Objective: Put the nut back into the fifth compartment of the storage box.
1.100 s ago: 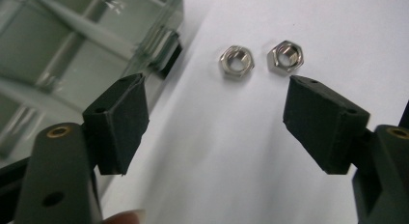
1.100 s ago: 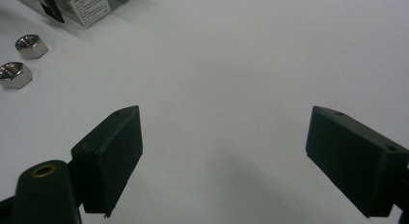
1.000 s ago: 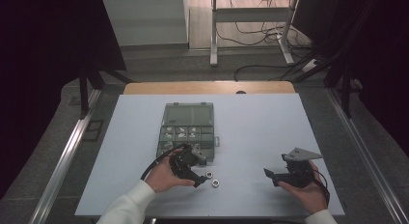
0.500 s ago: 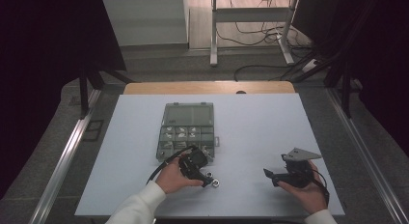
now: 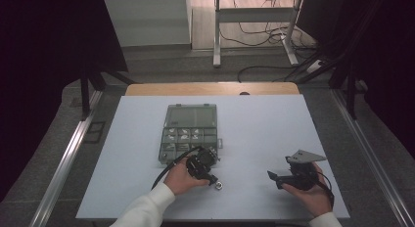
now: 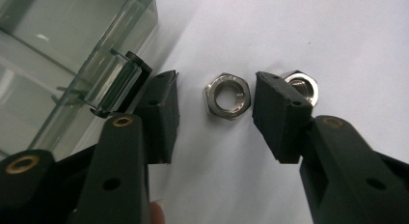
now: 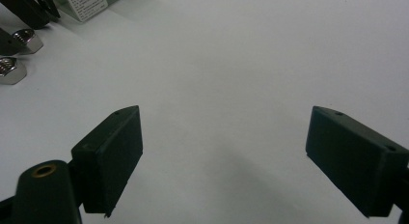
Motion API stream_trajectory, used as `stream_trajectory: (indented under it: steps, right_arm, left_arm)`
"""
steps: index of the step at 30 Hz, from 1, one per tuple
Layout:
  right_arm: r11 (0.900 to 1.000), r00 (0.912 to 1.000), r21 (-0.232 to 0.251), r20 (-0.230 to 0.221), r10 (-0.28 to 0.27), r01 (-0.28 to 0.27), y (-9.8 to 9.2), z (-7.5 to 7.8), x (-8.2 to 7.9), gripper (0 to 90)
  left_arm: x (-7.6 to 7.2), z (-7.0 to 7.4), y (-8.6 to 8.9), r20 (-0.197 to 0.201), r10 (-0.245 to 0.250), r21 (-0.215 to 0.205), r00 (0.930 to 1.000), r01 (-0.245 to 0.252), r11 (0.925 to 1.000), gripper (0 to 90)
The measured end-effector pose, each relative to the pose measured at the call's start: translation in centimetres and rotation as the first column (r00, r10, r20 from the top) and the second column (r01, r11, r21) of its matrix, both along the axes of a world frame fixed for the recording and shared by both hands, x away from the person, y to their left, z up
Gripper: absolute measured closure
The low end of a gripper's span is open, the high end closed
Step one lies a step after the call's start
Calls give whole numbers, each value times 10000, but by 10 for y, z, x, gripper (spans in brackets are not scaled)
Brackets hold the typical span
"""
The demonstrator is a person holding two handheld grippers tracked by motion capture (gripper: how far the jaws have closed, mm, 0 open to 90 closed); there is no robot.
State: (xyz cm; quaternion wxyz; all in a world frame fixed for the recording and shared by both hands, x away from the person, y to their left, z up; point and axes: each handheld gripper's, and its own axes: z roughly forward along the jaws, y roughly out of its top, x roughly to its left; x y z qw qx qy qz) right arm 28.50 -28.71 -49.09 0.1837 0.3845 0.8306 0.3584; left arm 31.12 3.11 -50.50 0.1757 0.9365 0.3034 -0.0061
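Two steel hex nuts lie on the white table just in front of a clear compartment box (image 5: 190, 120). My left gripper (image 6: 214, 105) is open and low over the table, its jaws either side of the nearer nut (image 6: 227, 94) without touching it. The second nut (image 6: 303, 85) peeks out behind the right-hand jaw. From above, the left gripper (image 5: 214, 179) sits by the box's front right corner with a nut (image 5: 220, 186) at its tips. My right gripper (image 7: 224, 137) is open with nothing between its fingers, held near the table's front right (image 5: 274, 177).
The box (image 6: 62, 45) stands close to the left gripper's left jaw, its latch almost at the pad. In the right gripper view both nuts (image 7: 10, 69) lie far off at the upper left. A wide stretch of white table (image 5: 274, 129) lies between the hands and toward the back.
The left hand has slid to the right and a little forward along the box's front, bringing its open jaws around a nut. The right gripper has stayed put.
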Motion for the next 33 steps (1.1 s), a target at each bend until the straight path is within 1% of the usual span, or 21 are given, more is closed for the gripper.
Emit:
stream_trajectory:
  steps: [3, 6, 8, 11, 18, 21, 23, 26, 30, 33]
  right_arm:
    - [10000, 10000, -3, -4, -1, 1, 0, 0, 0, 132]
    - [10000, 10000, -19, -6, -9, 9, 0, 0, 0, 132]
    - [10000, 10000, -36, -22, -24, 24, 0, 0, 0, 132]
    - [10000, 10000, -44, -18, -39, 39, 0, 0, 0, 132]
    - [10000, 10000, -60, -11, -47, 47, 0, 0, 0, 133]
    - [10000, 10000, -64, -13, -46, 46, 0, 0, 0, 133]
    - [10000, 10000, -59, -9, -41, 41, 0, 0, 0, 133]
    - [10000, 10000, -74, -22, -27, 26, -1, 0, 0, 133]
    - [10000, 10000, -78, -32, -32, 32, 0, 0, 0, 133]
    - [10000, 10000, -55, -32, -61, 61, 0, 0, 0, 133]
  left_arm:
    - [-2, 0, -2, 160, -103, 192, 9998, 100, 9998, 568]
    - [-5, 1, -5, 354, -280, 371, 9990, 266, 9990, 640]
    - [-5, 1, -6, 339, -350, 392, 9988, 337, 9987, 678]
    - [-4, 1, -6, 238, -360, 391, 9991, 351, 9986, 697]
    - [-4, 1, -4, 263, -388, 310, 9989, 380, 9988, 699]
    - [-3, 4, -1, 101, -408, 91, 9991, 407, 9991, 699]
    - [-3, 8, 3, 67, -380, -123, 9993, 381, 9992, 699]
    - [-3, 14, 11, 86, -257, -377, 9996, 260, 9989, 699]
    - [-2, 23, 24, 52, 2, -850, 10000, 3, 9964, 699]
    - [-1, 29, 33, 132, 115, -1041, 9998, -101, 9945, 699]
